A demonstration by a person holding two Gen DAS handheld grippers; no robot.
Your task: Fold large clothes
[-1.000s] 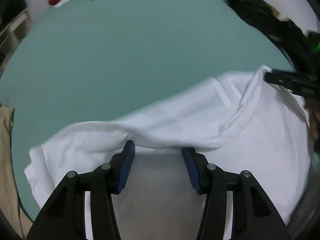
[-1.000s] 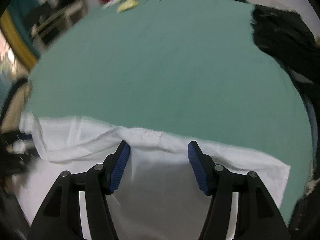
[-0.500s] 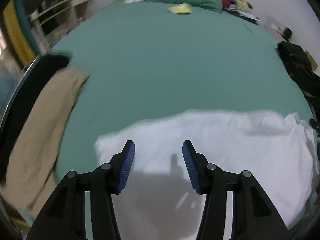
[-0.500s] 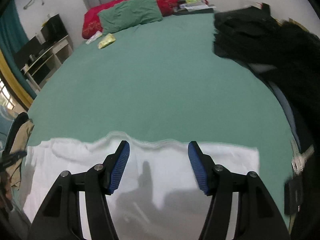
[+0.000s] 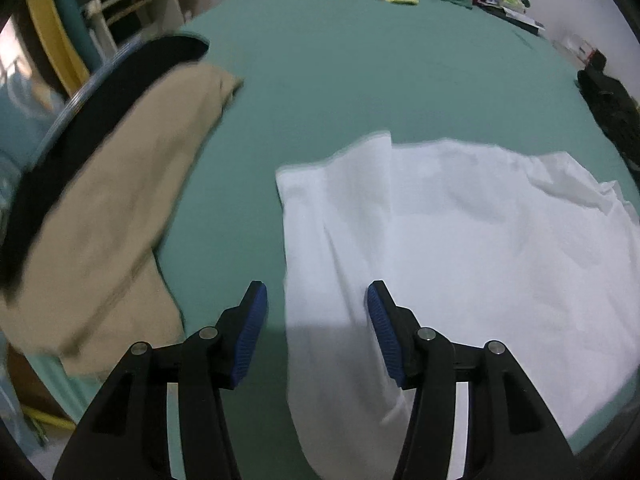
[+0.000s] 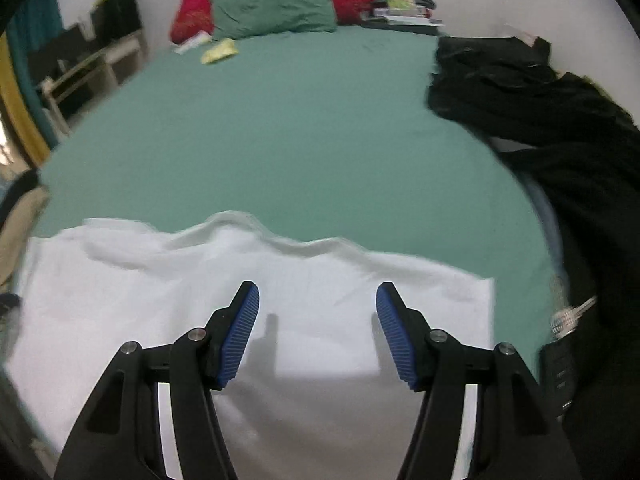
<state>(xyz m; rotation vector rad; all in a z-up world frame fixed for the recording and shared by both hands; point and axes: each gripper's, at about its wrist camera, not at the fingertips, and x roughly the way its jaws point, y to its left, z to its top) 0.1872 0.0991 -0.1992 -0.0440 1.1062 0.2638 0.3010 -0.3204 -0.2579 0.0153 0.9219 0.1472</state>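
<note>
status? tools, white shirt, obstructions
Left tool open, empty; right tool open, empty. White shirt flat on bed. Tan garment beside it, apart.

We see the white garment [image 5: 460, 240] lying spread on the green bed [image 5: 360, 80] near its near edge, one fold running up its left side. Left gripper [image 5: 316, 320] hangs over that garment's left border, jaws apart with nothing pinched. Tan garment [image 5: 120, 220] drapes over the bed's left edge.
</note>
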